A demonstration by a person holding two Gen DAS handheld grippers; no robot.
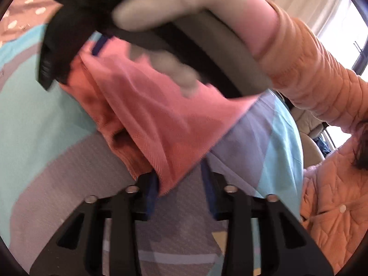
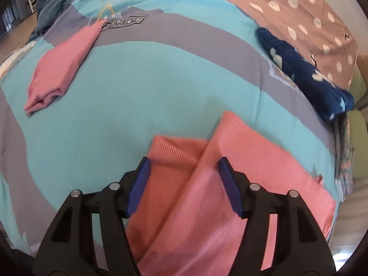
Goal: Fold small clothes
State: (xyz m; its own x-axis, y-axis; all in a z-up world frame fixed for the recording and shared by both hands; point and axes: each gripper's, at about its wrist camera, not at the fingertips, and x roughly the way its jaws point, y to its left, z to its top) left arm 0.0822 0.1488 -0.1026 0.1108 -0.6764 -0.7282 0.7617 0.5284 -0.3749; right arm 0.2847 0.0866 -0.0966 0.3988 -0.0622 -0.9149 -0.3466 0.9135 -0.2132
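A coral-pink ribbed cloth (image 2: 207, 184) lies on the bed, partly folded over itself. My right gripper (image 2: 184, 184) hovers open just above it, blue pads either side of a fold ridge. In the left wrist view the same cloth (image 1: 149, 115) hangs in a raised drape. My left gripper (image 1: 181, 191) is open, with the cloth's lower corner hanging between its blue pads. The right gripper (image 1: 76, 46), held by a gloved hand, is close above the cloth's top edge; its grip there is hidden.
The bed cover (image 2: 138, 87) is teal and grey. A folded pink garment (image 2: 59, 64) lies far left. A navy spotted garment (image 2: 303, 76) lies at the right, by a brown dotted quilt (image 2: 299, 11). The person's orange jacket (image 1: 322, 92) fills the right.
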